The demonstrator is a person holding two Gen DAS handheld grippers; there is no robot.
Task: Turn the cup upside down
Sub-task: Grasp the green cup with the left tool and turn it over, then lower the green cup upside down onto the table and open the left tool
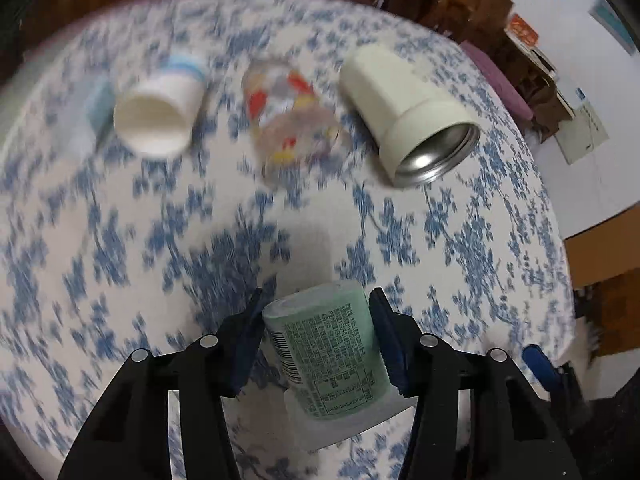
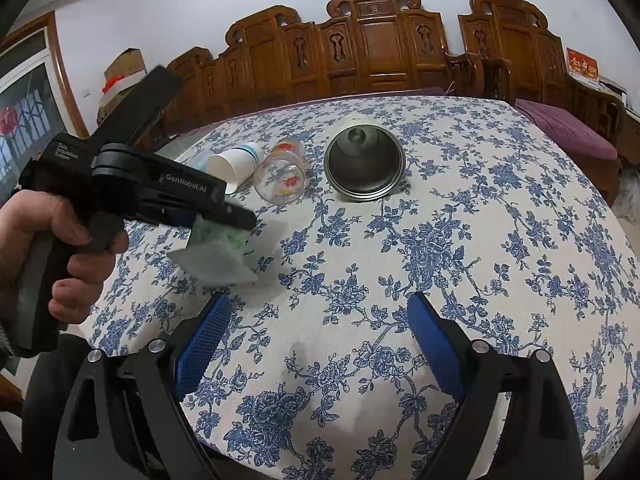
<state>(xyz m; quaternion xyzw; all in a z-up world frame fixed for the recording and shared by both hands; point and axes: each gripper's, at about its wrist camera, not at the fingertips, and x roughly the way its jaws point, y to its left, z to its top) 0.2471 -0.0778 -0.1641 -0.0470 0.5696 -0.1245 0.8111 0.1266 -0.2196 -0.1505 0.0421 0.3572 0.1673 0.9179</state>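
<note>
The left gripper (image 1: 316, 344) is closed on the green cup (image 1: 328, 344), its blue pads (image 1: 384, 340) pressed to opposite sides of the printed label. The cup is held above the floral tablecloth (image 1: 440, 240), at the near left part of the table as seen from the right wrist view. The right gripper (image 2: 320, 340) is spread wide, nothing between its blue pads (image 2: 436, 344); only cloth is seen in the gap.

Three other vessels lie on their sides in a row farther across the table. A white paper cup (image 1: 158, 114) with a blue band is seen at the left, mouth toward the camera. A clear glass (image 1: 288, 120) with red and yellow print lies in the middle, blurred. A cream tumbler (image 1: 408, 116) with a steel interior lies at the right, mouth toward the near right. All three are well apart from the held cup. Carved wooden chairs (image 2: 372, 44) stand beyond the table.

The green cup is tilted, its long axis running away from the left wrist camera and leaning left. The smaller closed end is pointed away; the wide clear rim (image 1: 344, 420) is nearest the camera.
</note>
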